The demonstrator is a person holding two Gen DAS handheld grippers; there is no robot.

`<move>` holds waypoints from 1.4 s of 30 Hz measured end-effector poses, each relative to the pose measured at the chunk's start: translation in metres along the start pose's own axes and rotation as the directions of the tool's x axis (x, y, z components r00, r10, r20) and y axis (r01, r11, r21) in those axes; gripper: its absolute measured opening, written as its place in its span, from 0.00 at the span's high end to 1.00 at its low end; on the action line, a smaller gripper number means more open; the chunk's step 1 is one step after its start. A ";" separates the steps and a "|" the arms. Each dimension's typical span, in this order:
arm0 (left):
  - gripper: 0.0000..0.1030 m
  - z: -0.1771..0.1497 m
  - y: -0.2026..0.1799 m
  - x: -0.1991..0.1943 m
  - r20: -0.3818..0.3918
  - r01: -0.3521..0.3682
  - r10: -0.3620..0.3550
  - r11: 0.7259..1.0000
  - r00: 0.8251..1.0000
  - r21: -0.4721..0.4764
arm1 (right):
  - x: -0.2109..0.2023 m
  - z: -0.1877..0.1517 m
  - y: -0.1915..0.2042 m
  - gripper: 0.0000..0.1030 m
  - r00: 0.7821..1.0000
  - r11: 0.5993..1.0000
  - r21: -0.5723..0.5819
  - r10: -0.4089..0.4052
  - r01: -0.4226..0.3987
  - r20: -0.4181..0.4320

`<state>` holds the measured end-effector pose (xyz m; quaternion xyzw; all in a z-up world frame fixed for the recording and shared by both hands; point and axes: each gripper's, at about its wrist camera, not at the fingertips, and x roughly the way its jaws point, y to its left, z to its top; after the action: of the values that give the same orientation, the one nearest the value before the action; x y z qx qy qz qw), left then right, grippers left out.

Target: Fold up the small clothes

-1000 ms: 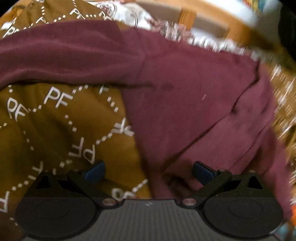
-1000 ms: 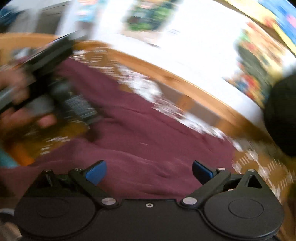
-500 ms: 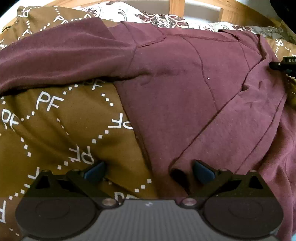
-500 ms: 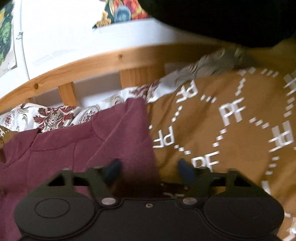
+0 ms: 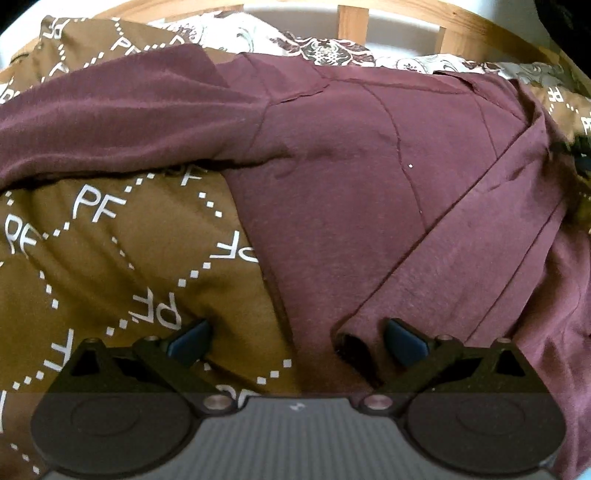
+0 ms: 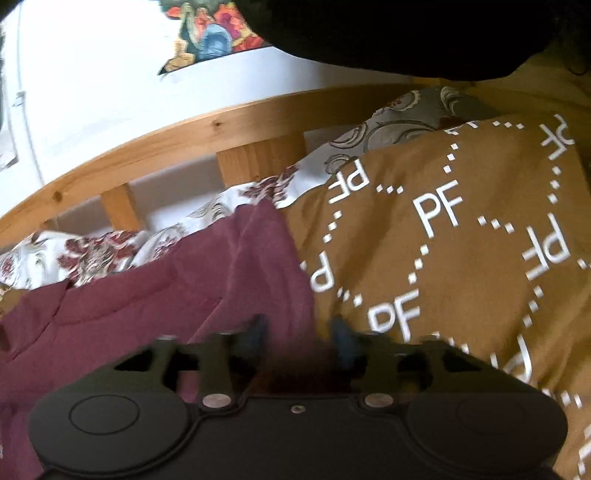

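Maroon shirt (image 5: 351, 192) lies spread, one sleeve folded across.

My left wrist view sits low over the bed, looking forward between its tongs (image 5: 297, 341) across the maroon shirt (image 5: 354, 192) toward the wooden bed rail (image 5: 352, 24). My right wrist view is closer still (fabric nearly against the lens), facing the same rail (image 6: 207, 125) and the white wall (image 6: 92, 85). Both views share the shirt, the brown blanket (image 5: 110, 251) and the floral sheet (image 5: 317, 50).
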<state>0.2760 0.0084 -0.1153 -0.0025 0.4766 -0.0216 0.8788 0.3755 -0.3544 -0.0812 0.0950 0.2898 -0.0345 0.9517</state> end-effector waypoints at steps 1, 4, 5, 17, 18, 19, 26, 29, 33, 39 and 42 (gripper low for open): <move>0.01 0.001 0.003 -0.001 0.003 0.006 -0.006 1.000 1.000 -0.019 | -0.005 -0.006 0.005 0.44 1.000 1.000 -0.029 -0.011 0.010 -0.006; 0.01 0.004 0.014 -0.019 0.055 0.013 -0.009 0.997 0.998 -0.075 | -0.032 -0.025 0.015 0.33 0.999 0.995 -0.098 -0.020 0.017 -0.025; 0.01 0.006 0.018 -0.027 0.083 0.008 -0.001 0.996 0.997 -0.085 | -0.041 -0.029 0.019 0.24 1.000 0.995 -0.103 -0.018 0.015 -0.022; 0.01 -0.007 0.144 -0.129 0.304 -0.061 0.289 0.808 0.908 -0.586 | -0.191 -0.115 0.076 0.01 0.974 0.970 -0.196 0.175 -0.145 0.147; 0.01 -0.015 0.156 -0.139 0.323 -0.027 0.293 0.777 0.900 -0.629 | -0.198 -0.122 0.078 0.01 0.971 0.968 -0.204 0.177 -0.143 0.160; 0.01 -0.020 0.165 -0.145 0.335 -0.002 0.298 0.750 0.894 -0.661 | -0.201 -0.126 0.080 0.01 0.970 0.966 -0.208 0.185 -0.151 0.155; 0.01 -0.033 0.236 -0.128 0.281 0.133 0.222 0.512 0.934 -0.848 | -0.206 -0.140 0.089 0.01 0.968 0.950 -0.249 0.224 -0.190 0.117; 0.01 -0.053 0.250 -0.115 0.314 0.221 0.232 0.353 0.921 -0.909 | -0.205 -0.145 0.086 0.01 0.968 0.951 -0.242 0.224 -0.191 0.116; 0.02 -0.061 0.254 -0.112 0.338 0.248 0.315 0.291 0.887 -0.924 | -0.202 -0.147 0.085 0.01 0.970 0.954 -0.231 0.218 -0.189 0.105; 0.53 -0.070 0.249 -0.119 0.263 0.182 0.468 0.212 0.844 -0.960 | -0.197 -0.148 0.087 0.01 0.970 0.953 -0.226 0.226 -0.201 0.092; 0.87 -0.073 0.247 -0.126 0.240 0.155 0.516 0.203 0.823 -0.967 | -0.198 -0.149 0.090 0.01 0.967 0.949 -0.244 0.233 -0.202 0.104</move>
<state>0.1551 0.2617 -0.0554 -0.4924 0.1221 0.3891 0.7689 0.1407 -0.2346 -0.0772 0.0127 0.2161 0.0987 0.9713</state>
